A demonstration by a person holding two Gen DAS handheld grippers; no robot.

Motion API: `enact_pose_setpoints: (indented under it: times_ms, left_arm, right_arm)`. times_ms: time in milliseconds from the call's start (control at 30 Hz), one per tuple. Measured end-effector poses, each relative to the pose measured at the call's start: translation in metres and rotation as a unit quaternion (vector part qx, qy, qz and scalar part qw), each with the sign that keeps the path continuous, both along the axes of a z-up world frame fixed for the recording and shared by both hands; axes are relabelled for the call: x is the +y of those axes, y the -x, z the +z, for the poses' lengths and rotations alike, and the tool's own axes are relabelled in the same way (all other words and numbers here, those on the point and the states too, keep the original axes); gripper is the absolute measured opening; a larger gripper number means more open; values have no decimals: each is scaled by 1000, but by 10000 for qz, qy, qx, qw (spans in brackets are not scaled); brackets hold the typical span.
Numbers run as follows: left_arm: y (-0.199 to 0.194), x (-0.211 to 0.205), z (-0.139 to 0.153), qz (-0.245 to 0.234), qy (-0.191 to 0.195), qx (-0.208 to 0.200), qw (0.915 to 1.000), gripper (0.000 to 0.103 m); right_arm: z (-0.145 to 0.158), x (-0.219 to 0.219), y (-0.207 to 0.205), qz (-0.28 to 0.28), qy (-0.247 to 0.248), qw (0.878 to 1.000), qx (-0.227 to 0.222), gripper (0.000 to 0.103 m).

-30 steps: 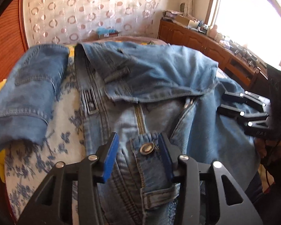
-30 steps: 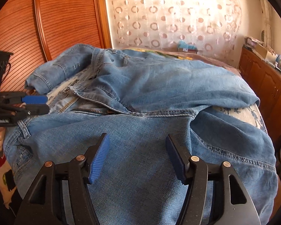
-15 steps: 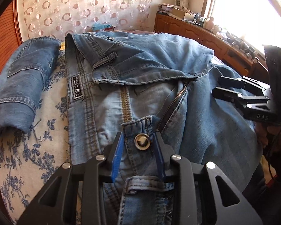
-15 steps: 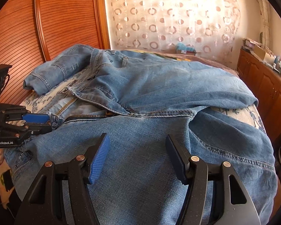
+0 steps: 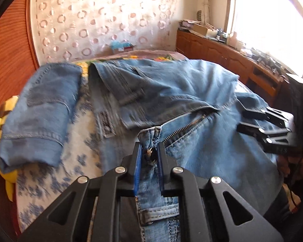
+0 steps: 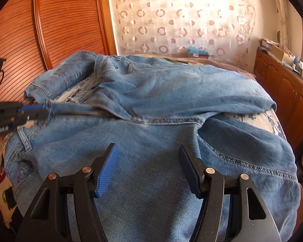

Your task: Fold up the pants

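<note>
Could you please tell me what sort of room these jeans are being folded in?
Most likely a home bedroom. The jeans lie on a bed with a floral cover, a wooden headboard stands behind it, and a low wooden cabinet cluttered with household items runs beneath a bright window.

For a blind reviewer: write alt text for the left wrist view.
The left claw is shut on the waistband tab of blue jeans, pinching it at the metal button, its jaws having just closed. The jeans lie spread on a floral bedspread, zipper open; the right claw hovers at right.
</note>
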State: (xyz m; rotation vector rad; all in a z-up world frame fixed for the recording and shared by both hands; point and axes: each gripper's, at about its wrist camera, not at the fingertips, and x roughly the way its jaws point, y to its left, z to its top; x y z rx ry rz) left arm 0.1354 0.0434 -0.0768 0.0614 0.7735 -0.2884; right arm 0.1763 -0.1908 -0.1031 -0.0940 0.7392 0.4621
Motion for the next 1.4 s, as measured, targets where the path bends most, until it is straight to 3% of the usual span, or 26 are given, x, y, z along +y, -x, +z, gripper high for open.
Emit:
enact_pose_setpoints:
  times_ms: [167, 367, 600, 800, 1000, 1067, 1300, 1400]
  left_arm:
    - [-19, 2, 1, 157, -219, -101, 9996, 11]
    - [-33, 27, 0, 414, -4, -30, 9991, 11]
    - [-41, 24, -35, 440, -226, 408, 9979, 14]
    - [-35, 22, -37, 501, -280, 341, 9978, 19]
    - [-29, 33, -26, 556, -121, 243, 9981, 27]
    - [-28, 36, -17, 617, -127, 126, 9979, 41]
    - [-46, 33, -5, 515, -88, 65, 9986, 52]
    - [-57, 29, -7, 458, 45, 152, 9988, 66]
  right_arm:
    - [0, -2, 0, -22, -21, 10000, -5, 64]
    - [-2, -3, 1, -11, -26, 10000, 21, 64]
    - [-2, -6, 0, -22, -68, 10000, 33, 64]
    - [-2, -6, 0, -17, -64, 10000, 52, 64]
    - [-2, -6, -1, -13, -61, 10000, 69, 64]
    - [-3, -6, -1, -5, -60, 9999, 85, 64]
    - [-4, -5, -1, -16, -55, 9999, 85, 64]
    - [-4, -5, 0, -20, -55, 10000, 75, 64]
